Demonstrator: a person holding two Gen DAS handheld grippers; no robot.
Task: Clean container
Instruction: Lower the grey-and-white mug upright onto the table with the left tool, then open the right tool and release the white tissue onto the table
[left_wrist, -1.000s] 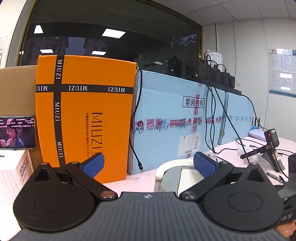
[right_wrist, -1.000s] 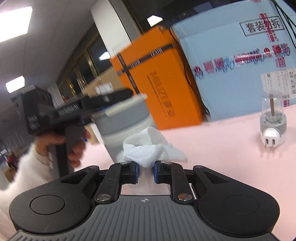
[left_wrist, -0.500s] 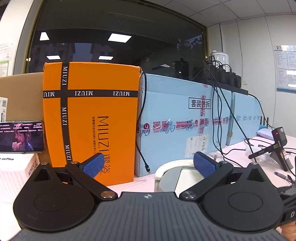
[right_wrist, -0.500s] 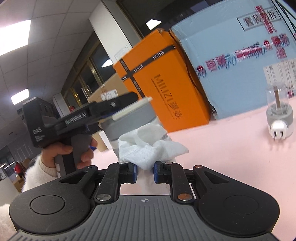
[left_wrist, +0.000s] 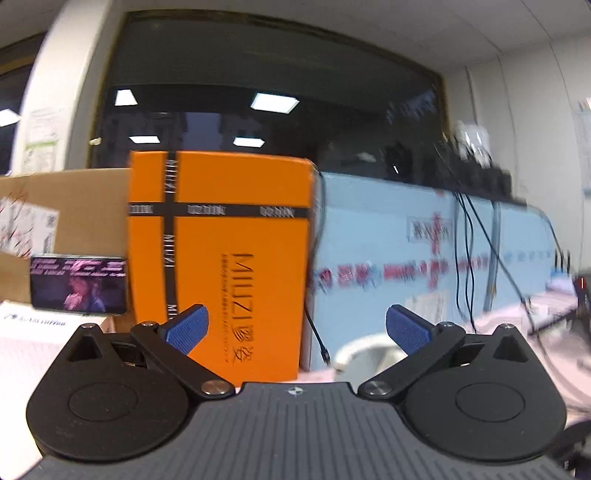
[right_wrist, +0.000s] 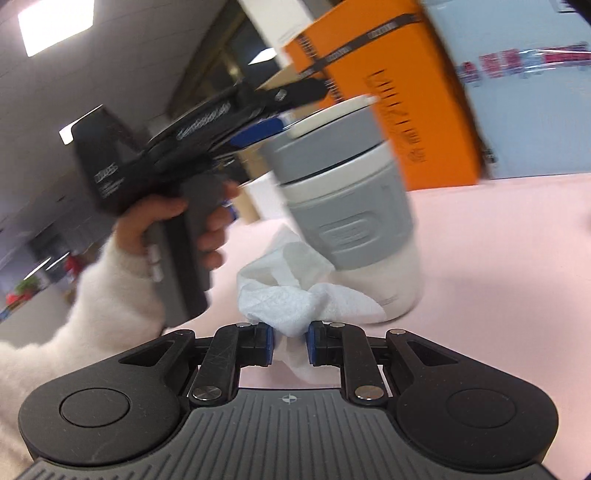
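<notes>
Ahead of the left gripper (left_wrist: 297, 328) a wall of boxes closes the desk's far edge: an orange box (left_wrist: 221, 266) straight ahead, a blue carton (left_wrist: 424, 258) beyond its right finger. The jaws stand wide, holding nothing; the container's white rim (left_wrist: 364, 352) shows low between them, nearer the right pad. In the right wrist view the pink table (right_wrist: 517, 258) lies open to the right. The right gripper (right_wrist: 290, 343) pinches a white cloth (right_wrist: 291, 299), which touches the base of the grey-and-white container (right_wrist: 351, 210) just ahead.
</notes>
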